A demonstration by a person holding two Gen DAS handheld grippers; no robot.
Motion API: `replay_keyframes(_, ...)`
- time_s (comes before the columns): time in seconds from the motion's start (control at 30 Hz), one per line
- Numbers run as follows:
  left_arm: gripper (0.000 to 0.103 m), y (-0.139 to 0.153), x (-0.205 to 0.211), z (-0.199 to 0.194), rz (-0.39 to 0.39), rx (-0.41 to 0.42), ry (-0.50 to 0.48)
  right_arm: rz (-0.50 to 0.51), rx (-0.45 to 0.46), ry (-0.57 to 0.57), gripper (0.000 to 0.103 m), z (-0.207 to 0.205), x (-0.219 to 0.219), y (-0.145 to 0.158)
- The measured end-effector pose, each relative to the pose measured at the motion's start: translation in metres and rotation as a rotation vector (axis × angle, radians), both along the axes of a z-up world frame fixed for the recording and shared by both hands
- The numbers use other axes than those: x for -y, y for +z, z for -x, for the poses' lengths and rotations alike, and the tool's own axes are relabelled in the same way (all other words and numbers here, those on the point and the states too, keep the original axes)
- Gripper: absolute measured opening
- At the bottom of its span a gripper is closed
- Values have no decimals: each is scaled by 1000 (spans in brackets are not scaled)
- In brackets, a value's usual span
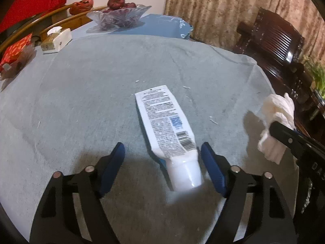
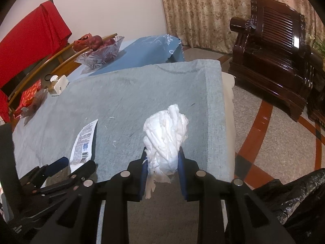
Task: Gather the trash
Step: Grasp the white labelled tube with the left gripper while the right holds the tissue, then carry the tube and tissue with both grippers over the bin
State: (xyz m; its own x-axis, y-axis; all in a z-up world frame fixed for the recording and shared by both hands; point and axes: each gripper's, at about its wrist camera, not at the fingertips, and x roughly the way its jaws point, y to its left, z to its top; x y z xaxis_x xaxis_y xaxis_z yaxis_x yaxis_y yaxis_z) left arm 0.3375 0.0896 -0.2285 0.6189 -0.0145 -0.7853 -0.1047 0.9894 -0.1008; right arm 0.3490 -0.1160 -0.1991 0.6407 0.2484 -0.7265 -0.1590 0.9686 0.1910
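White tube (image 1: pixel 169 130), frame centre, between spread left gripper (image 1: pixel 163 151) jaws; right gripper (image 2: pixel 162 154) clenching tissue wad (image 2: pixel 165 132); off-centre closure risks tube squirting sideways.

Glass fruit bowl (image 1: pixel 119 15), tissue box (image 1: pixel 56 40), dark wooden armchair (image 2: pixel 278 46)

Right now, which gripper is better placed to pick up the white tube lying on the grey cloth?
Left. The left gripper is open with the white tube lying between its fingers. The right gripper is already shut on the crumpled tissue.
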Motion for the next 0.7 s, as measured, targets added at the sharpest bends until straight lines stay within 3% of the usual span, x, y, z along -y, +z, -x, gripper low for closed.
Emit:
replay_keyframes(0.07, 61, 1, -2, 0, 0, 9, 2, 1, 0, 1, 27, 0, 0, 0)
replay_keyframes(0.13, 42, 4, -6, 2, 1, 25, 6, 3, 2, 3, 27, 0, -1, 0)
replay_keyframes(0.4, 38, 13, -16, 17, 57, 46, -8, -3, 8, 14, 27, 8, -3, 4)
replay_keyframes(0.7, 37, 38, -22, 43, 57, 87, -18, -10, 40, 27, 27, 29, -7, 20)
